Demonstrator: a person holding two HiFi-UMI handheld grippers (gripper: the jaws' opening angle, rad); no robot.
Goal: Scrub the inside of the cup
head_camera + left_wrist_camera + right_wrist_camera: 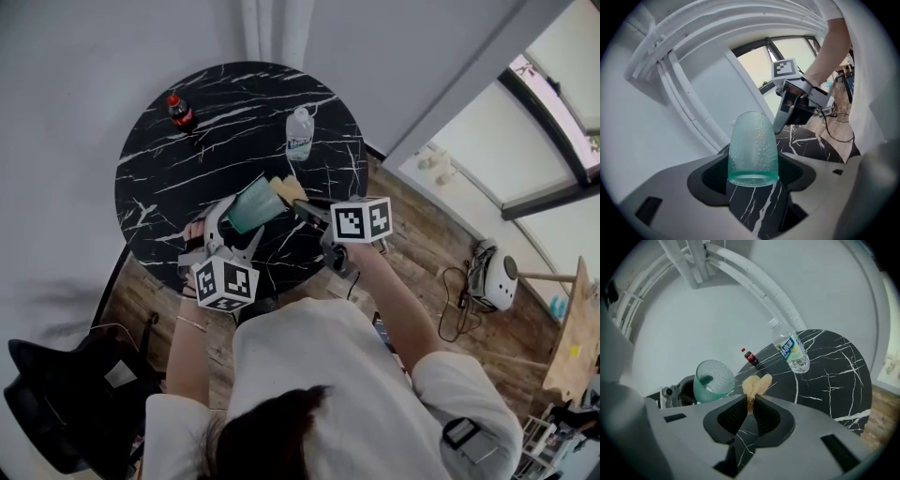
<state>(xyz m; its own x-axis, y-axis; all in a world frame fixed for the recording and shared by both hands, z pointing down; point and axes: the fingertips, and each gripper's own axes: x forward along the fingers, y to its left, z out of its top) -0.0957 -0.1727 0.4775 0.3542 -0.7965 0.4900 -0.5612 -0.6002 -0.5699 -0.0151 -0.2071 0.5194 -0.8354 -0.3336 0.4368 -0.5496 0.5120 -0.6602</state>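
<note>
The dimpled green cup (712, 379) is tilted sideways (translucent), its mouth facing the tan sponge (757, 383) just beside it

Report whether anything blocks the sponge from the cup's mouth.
Nothing visible does. The sponge, pinched in the right hand-held gripper, sits beside the cup, whose open mouth faces it across bare air.

One round black counter (234, 103) is carrying the items. Two bottles are standing on it: one clear bottle (300, 134) and one small dark bottle (180, 112) with a red cap. One green cup (253, 206) is showing. One tan sponge (289, 189) is showing. Two grippers are appearing: one left gripper (753, 176) and one right gripper (750, 406). One person (319, 375) is holding both. One black chair (56, 403) is standing beside the counter.
</note>
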